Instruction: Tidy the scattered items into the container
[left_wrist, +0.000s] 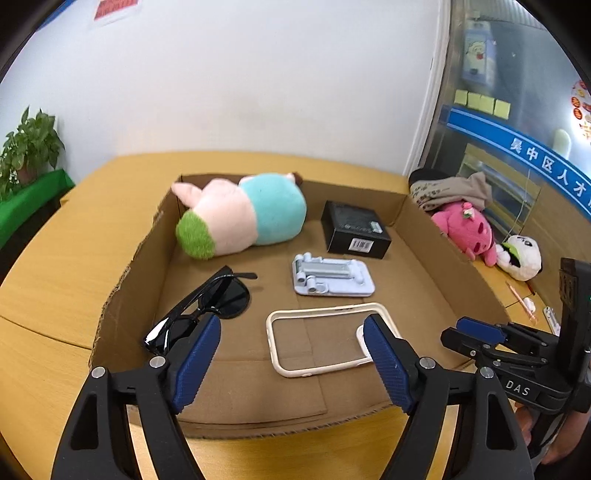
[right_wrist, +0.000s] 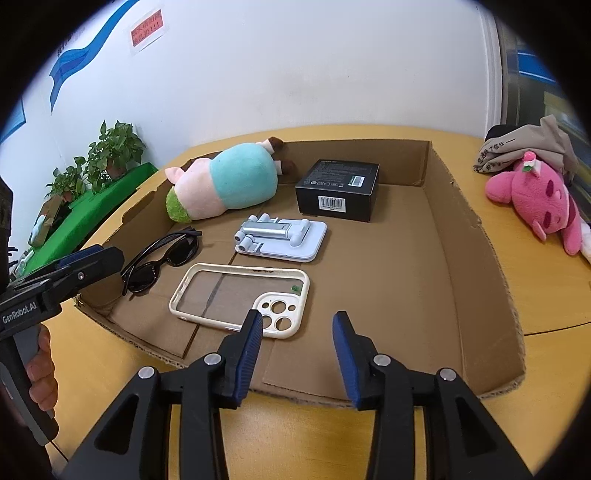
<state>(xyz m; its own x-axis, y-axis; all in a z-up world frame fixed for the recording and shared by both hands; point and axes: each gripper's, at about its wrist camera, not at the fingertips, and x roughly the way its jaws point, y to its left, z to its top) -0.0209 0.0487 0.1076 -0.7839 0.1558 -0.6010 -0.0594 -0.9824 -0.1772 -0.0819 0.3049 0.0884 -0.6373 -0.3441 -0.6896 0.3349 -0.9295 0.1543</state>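
A shallow cardboard box (left_wrist: 424, 229) (right_wrist: 454, 236) lies on the wooden table. Inside lie a pig plush (left_wrist: 240, 214) (right_wrist: 225, 181), a black carton (left_wrist: 354, 229) (right_wrist: 340, 188), a pale blue phone stand (left_wrist: 332, 277) (right_wrist: 284, 236), black sunglasses (left_wrist: 207, 306) (right_wrist: 162, 258) and a cream phone case (left_wrist: 317, 339) (right_wrist: 240, 295). My left gripper (left_wrist: 291, 332) is open and empty above the box's near edge. My right gripper (right_wrist: 297, 325) is open and empty over the near part of the box, just right of the case.
A pink plush (left_wrist: 465, 229) (right_wrist: 535, 199), a panda plush (left_wrist: 521, 254) and a grey cloth (left_wrist: 450, 188) (right_wrist: 528, 147) lie on the table right of the box. A pen (left_wrist: 521, 299) lies near them. Potted plants (right_wrist: 110, 155) stand at left.
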